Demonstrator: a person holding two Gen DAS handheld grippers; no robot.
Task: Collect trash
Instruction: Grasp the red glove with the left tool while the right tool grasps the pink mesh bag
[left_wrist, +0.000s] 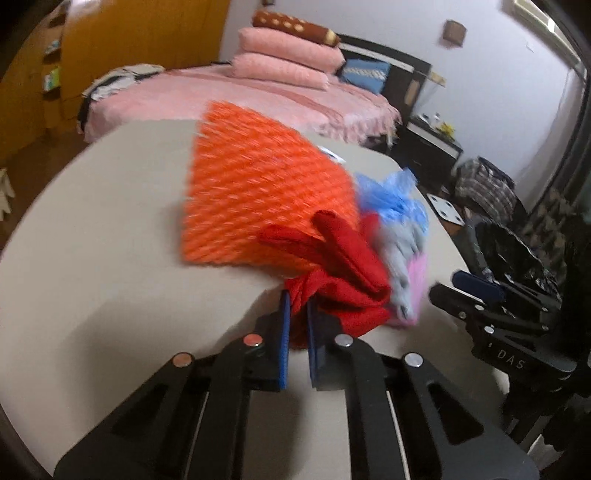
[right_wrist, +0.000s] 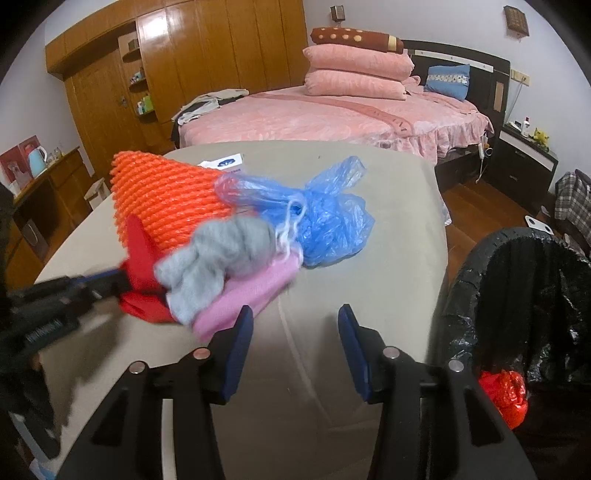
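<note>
A pile of trash lies on the beige table: an orange foam net, a red cloth, a grey cloth, a pink cloth and a crumpled blue plastic bag. My left gripper is shut on the red cloth at the pile's near edge; it shows at the left of the right wrist view. My right gripper is open and empty, just in front of the pink cloth; it shows in the left wrist view.
A bin lined with a black bag stands by the table's right edge, with red plastic trash in it. A white box lies behind the net. A pink bed and wooden wardrobe are beyond.
</note>
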